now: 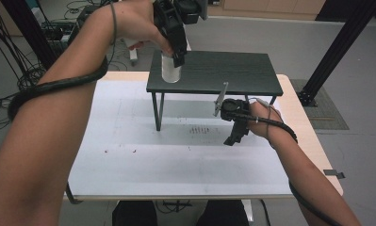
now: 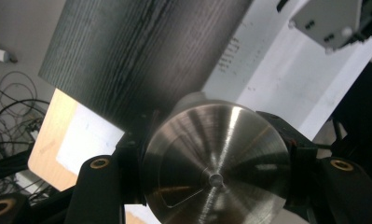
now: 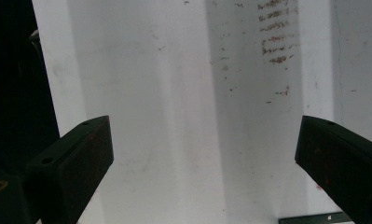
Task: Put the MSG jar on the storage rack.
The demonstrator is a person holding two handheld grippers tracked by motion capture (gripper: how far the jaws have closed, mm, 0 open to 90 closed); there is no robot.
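The left gripper [image 1: 178,60] clamps a metal cylinder [image 1: 171,69] between its jaws and holds it upright over the left end of the small black shelf [image 1: 223,73]; whether its base touches the shelf, I cannot tell. The right gripper [image 1: 233,137] hangs over the white table [image 1: 129,160] in front of the shelf, jaws wide apart and holding nothing.

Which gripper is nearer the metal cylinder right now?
Left. The left gripper is shut on the cylinder over the black shelf; the right gripper hangs open above the white table.
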